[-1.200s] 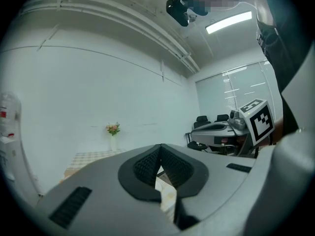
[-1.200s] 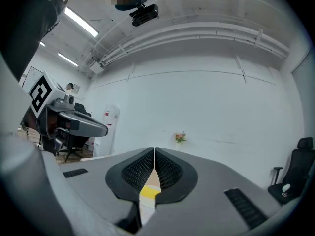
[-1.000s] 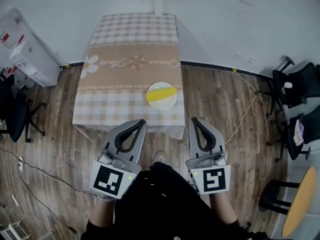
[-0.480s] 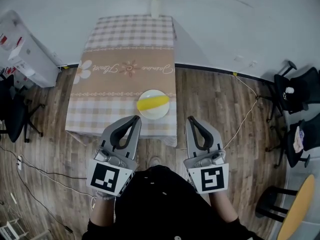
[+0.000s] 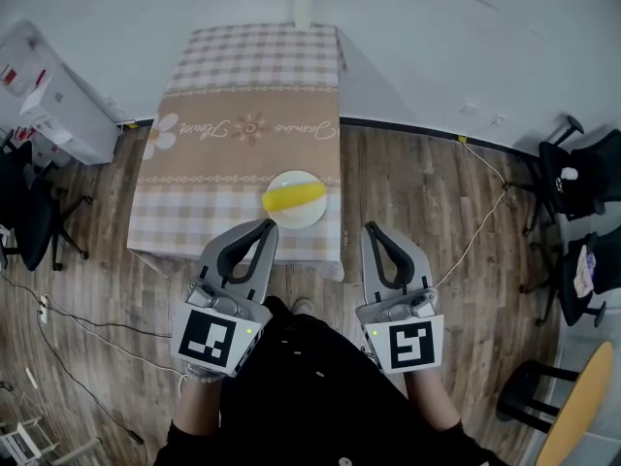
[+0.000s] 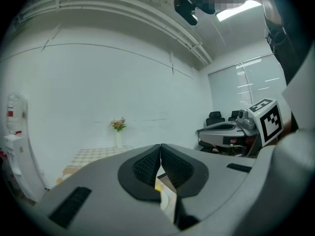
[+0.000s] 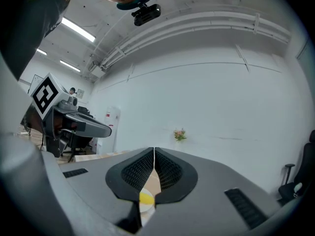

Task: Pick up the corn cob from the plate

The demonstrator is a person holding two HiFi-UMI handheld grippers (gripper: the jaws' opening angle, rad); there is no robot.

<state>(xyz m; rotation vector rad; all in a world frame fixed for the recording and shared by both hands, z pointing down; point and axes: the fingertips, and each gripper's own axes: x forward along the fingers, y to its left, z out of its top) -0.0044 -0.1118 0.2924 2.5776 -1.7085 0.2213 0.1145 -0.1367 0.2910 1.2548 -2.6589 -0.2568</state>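
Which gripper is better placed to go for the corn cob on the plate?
Left, probably. The left gripper sits just short of the plate, nearly in line with the corn cob; the right gripper is farther off to its side. Both are shut.

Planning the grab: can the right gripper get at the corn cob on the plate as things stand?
Probably yes. The corn cob lies uncovered on the plate near the table's front edge, nothing between it and the right gripper. Its fingers are shut and must open first.

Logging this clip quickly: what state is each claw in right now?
Left claw: closed, holding nothing.
Right claw: closed, holding nothing.
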